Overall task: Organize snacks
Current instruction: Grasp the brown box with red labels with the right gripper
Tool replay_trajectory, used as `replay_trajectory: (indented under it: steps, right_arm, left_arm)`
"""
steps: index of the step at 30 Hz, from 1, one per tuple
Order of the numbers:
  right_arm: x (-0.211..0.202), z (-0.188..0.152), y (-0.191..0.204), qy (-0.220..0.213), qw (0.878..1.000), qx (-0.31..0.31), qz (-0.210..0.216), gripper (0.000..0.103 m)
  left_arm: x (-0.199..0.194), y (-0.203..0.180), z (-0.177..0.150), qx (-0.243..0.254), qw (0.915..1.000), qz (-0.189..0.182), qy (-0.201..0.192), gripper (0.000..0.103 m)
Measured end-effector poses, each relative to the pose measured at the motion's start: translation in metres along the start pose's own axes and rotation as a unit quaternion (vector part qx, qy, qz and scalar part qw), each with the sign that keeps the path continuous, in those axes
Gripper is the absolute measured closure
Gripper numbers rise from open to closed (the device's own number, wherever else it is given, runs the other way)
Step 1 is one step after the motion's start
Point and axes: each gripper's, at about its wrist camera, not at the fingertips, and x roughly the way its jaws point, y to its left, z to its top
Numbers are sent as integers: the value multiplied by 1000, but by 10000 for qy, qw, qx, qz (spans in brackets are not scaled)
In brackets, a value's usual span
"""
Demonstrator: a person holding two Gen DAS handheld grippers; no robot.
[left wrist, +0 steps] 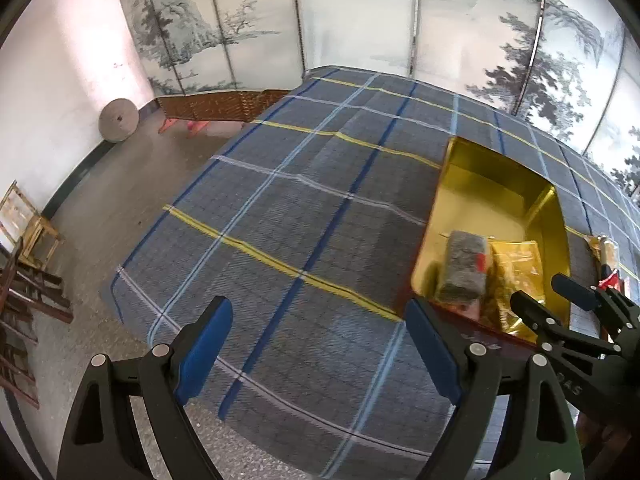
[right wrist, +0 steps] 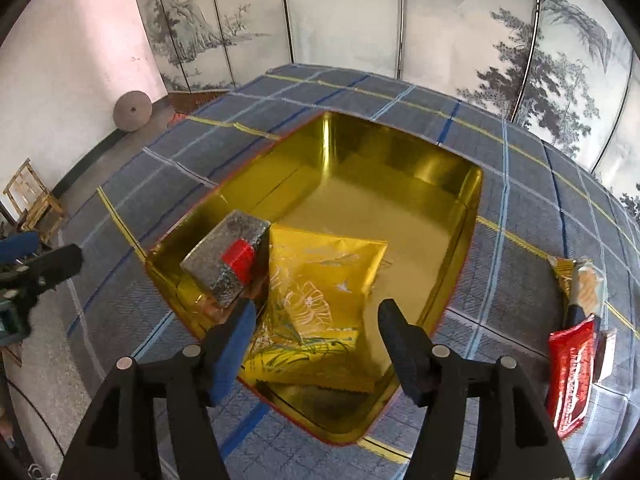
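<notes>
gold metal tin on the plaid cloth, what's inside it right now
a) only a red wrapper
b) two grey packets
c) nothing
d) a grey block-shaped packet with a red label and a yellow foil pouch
d: the right wrist view shows the gold metal tin holding a grey block-shaped packet with a red label beside a yellow foil pouch; the red wrapper lies outside the tin on the plaid cloth.

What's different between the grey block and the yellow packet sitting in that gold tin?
The grey block is a thick, speckled brick with a red label; the yellow packet is a thin, glossy pouch printed with leaves. The block is smaller and sits tilted against the tin's left wall; the packet lies flatter and spreads wider, beside it. Both are inside the tin, at its near end.
</notes>
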Motion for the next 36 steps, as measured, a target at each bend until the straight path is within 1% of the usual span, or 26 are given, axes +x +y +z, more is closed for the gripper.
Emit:
replay_trajectory:
  steps: [2,6,9,12,13,15,18,19,22,26,31,36]
  right_arm:
    - [-10,-1,-6,-59,9999,26,109,38]
    - [-33,-8,-30,-252,9995,142,96,38]
    - [-51,-15,-62,-415,9987,260,-147,38]
    - [-66,-25,-104,-559,9962,360,-559,38]
    - [-70,-28,-127,-589,9946,432,-740,38]
    - [-74,-36,-158,-552,9918,543,-1017,38]
    - [-77,-48,-199,-519,9880,771,-1236,38]
    - [-75,-55,-216,-433,9864,854,-1335,38]
    - [-66,-69,-244,-262,9836,987,-1483,38]
    - [-52,-81,-261,-98,9846,1042,-1403,38]
    - [-32,-83,-265,-27,9871,895,-1324,38]
    - [-23,-86,-271,-91,9883,922,-1214,39]
  left_arm:
    - [-1,-8,0,47,10000,-37,5,17]
    - [-5,-27,0,176,9997,-152,-1,17]
    - [-8,-44,-1,276,9993,-263,-13,17]
    - [-12,-61,0,374,9985,-395,-33,17]
    - [-14,-69,0,420,9982,-436,-44,17]
    - [-16,-81,0,513,9974,-507,-58,17]
    - [-19,-102,-1,680,9958,-606,-62,17]
    - [-19,-110,-2,749,9951,-645,-48,17]
    - [-20,-131,-4,916,9933,-700,-30,17]
    - [-22,-155,-9,1086,9909,-791,11,17]
    - [-21,-183,-15,1310,9878,-836,103,17]
    - [-18,-202,-19,1481,9852,-845,196,17]
